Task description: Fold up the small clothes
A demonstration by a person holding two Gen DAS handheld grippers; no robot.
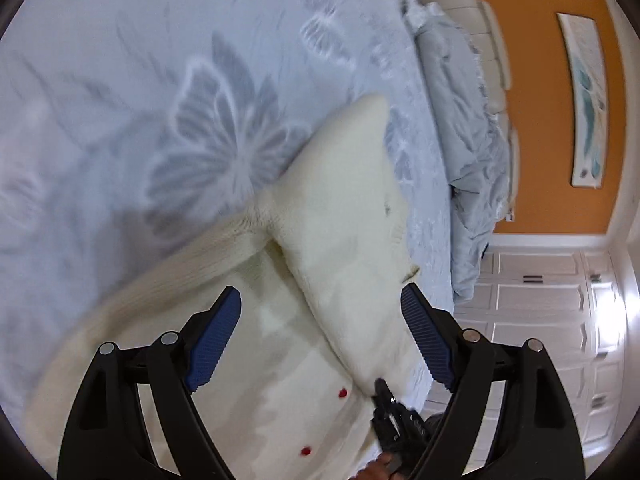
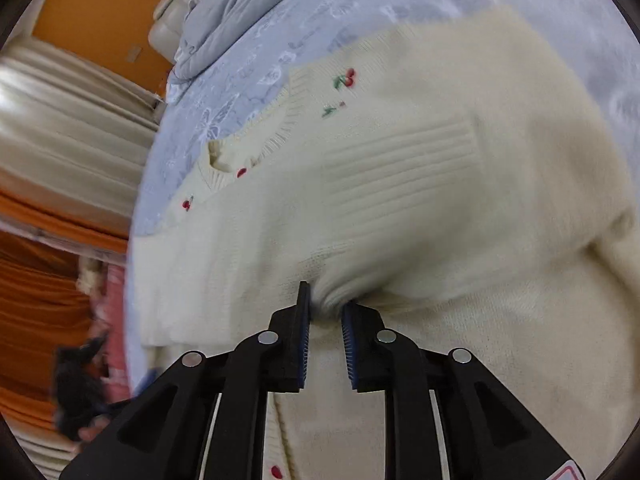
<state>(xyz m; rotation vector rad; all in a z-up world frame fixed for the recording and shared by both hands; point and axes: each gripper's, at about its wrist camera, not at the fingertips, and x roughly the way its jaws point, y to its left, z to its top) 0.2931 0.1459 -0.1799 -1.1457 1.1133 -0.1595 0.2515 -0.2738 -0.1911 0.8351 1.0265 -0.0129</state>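
A cream knit cardigan [image 2: 400,184] with red buttons and cherry embroidery lies on a pale blue bedspread [image 1: 160,80]. My right gripper [image 2: 326,304] is shut on a fold of its sleeve, lifted and drawn over the body. In the left wrist view the cardigan [image 1: 344,216] shows a folded flap lying across the body, with red buttons below. My left gripper [image 1: 320,300] is open above it, holding nothing. The right gripper [image 1: 390,416] shows at the bottom of the left wrist view.
A crumpled blue duvet [image 1: 460,120] and cream headboard [image 1: 492,60] lie at the bed's head. An orange wall, a picture [image 1: 588,100] and white cabinets [image 1: 540,320] stand beyond. Curtains [image 2: 60,128] hang beside the bed.
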